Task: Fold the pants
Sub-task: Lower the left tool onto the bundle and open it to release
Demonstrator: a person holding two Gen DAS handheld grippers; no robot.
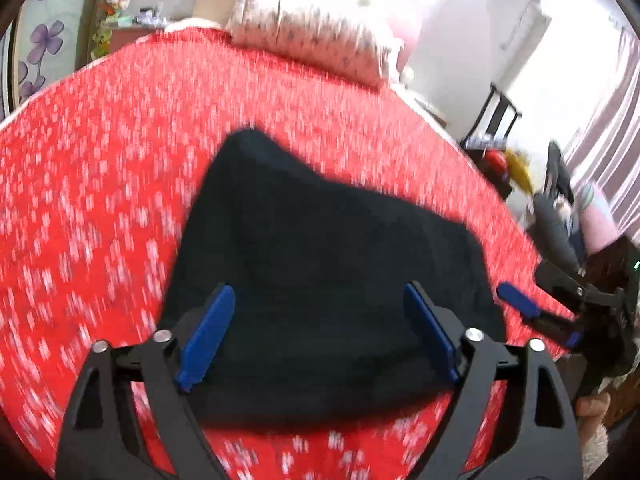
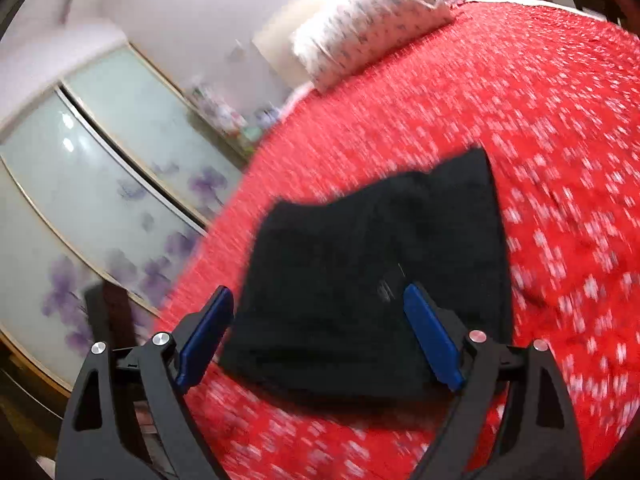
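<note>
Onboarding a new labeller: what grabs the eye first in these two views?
The bright red bedspread with white flecks fills both views. On it lies a black folded bundle of pants, dead centre. The blue fingers of the left hand-held gripper stand wide apart in the foreground, and a patterned pillow sits at the bed's far end.

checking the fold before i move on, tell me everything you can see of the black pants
The black pants lie folded into a compact, roughly four-sided bundle on the red bedspread. The cloth looks soft, thick and matte; blur hides any seams. One far corner sticks up in a peak. The left gripper and right gripper are both open on either side of the near edge, with no pad pressing it.
</note>
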